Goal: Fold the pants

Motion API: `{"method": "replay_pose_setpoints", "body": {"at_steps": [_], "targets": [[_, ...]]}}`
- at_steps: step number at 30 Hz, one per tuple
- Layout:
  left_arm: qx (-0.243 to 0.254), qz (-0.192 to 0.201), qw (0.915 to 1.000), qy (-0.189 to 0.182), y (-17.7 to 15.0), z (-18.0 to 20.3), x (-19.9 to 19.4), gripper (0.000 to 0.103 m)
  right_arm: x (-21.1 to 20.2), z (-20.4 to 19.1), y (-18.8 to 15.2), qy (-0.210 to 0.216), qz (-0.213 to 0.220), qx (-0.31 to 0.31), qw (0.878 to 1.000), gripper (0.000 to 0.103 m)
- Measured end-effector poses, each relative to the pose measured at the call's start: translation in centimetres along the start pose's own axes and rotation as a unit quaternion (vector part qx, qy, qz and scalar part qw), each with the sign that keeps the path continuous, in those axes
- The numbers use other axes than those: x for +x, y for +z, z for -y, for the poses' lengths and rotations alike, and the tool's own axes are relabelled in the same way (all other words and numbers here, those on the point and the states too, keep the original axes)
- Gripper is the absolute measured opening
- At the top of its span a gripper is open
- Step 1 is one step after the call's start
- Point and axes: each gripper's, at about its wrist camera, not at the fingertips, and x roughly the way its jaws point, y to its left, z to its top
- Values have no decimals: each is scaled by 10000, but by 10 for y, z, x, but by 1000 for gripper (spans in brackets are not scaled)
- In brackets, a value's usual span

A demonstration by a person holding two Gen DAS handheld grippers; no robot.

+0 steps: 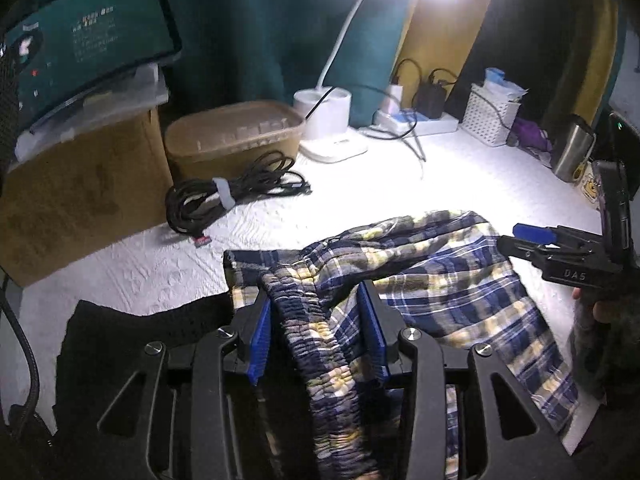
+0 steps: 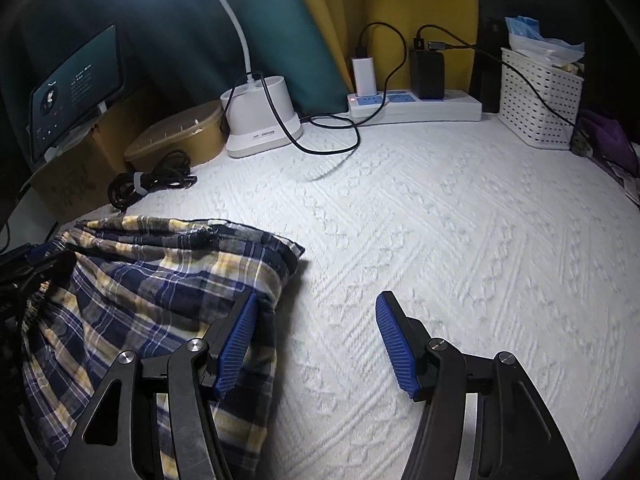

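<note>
The blue, yellow and white plaid pants (image 1: 440,264) lie bunched on the white textured cloth (image 2: 440,220). My left gripper (image 1: 318,332) is shut on their gathered elastic waistband (image 1: 316,340), which runs up between the two blue pads. In the right wrist view the same pants (image 2: 152,280) fill the lower left. My right gripper (image 2: 316,340) stands open over bare cloth; its left finger rests above the pants' right edge and nothing lies between the pads. From the left wrist view the right gripper (image 1: 520,240) shows at the right, beside the far edge of the pants.
A cardboard box (image 1: 80,200) with a tablet screen (image 1: 88,40) on top stands at the left. Next to it are a brown lidded tub (image 1: 232,136) and coiled black cable (image 1: 232,196). Lamp base (image 2: 260,120), power strip (image 2: 416,106), white basket (image 2: 540,104) and steel mug (image 1: 572,148) line the back.
</note>
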Motion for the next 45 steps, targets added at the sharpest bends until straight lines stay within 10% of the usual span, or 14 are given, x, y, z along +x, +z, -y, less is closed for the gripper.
{"method": "replay_pose_setpoints", "body": {"at_steps": [7, 14, 27, 45], "targets": [[-89, -239, 9997, -27, -4, -11, 15, 41, 18, -2, 6, 23, -104, -41, 9999, 62], [-181, -180, 9995, 168, -9, -23, 17, 64, 26, -3, 7, -4, -136, -88, 9999, 62], [-321, 403, 9987, 33, -9, -16, -26, 64, 4, -3, 1, -115, -32, -9, 9999, 62], [-78, -94, 9995, 304, -55, -2, -19, 64, -15, -22, -46, -337, -184, -358, 9986, 62]]}}
